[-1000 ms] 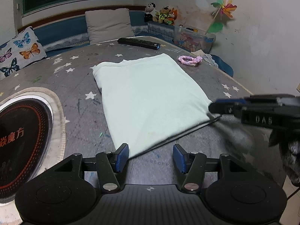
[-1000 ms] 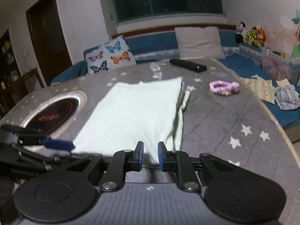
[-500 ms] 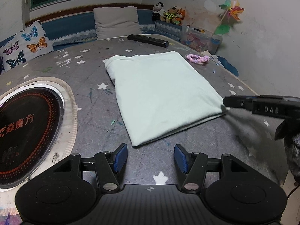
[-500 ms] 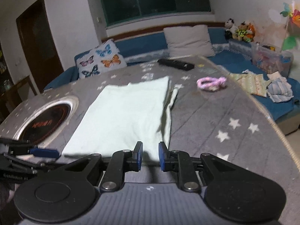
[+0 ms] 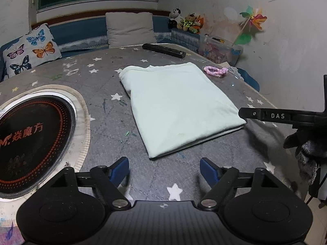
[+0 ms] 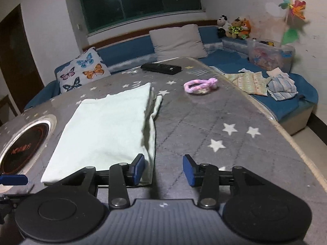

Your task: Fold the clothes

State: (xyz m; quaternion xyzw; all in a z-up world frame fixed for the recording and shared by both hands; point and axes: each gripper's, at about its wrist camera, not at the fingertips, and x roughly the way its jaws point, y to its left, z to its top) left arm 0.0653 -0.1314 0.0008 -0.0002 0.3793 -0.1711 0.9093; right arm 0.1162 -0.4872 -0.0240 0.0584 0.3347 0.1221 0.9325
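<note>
- Where the grey star-patterned table [image 5: 102, 110] spreads across both views, a pale green folded garment [image 5: 177, 106] lies flat near its middle, layered edges showing along the side nearest the right gripper.
- Left gripper [image 5: 164, 169]: blue-padded fingers spread wide, nothing between them; it hovers just short of the garment's near corner, apart from the cloth.
- Right gripper [image 6: 163, 170]: fingers likewise spread and empty; its left pad [image 6: 138, 169] overlaps the garment's near corner in the right wrist view, though whether it touches the cloth cannot be told.
- In the left wrist view the right gripper's black arm, marked "DAS", reaches in from the right with its tip at the garment's right corner.
- Round black induction plate [image 5: 30, 138]: set into the table, left of the garment, orange lettering.
- Black remote control [image 5: 163, 50]: far end of the table, well beyond the garment.
- Pink braided loop [image 6: 200, 84]: on the table, right of the garment's far end, apart from it.
- Butterfly-print cushion [image 6: 81, 71] and plain grey cushion [image 6: 177, 40]: on the blue bench behind the table.
- Loose clothes [image 6: 280, 83]: heaped on the bench to the right.
</note>
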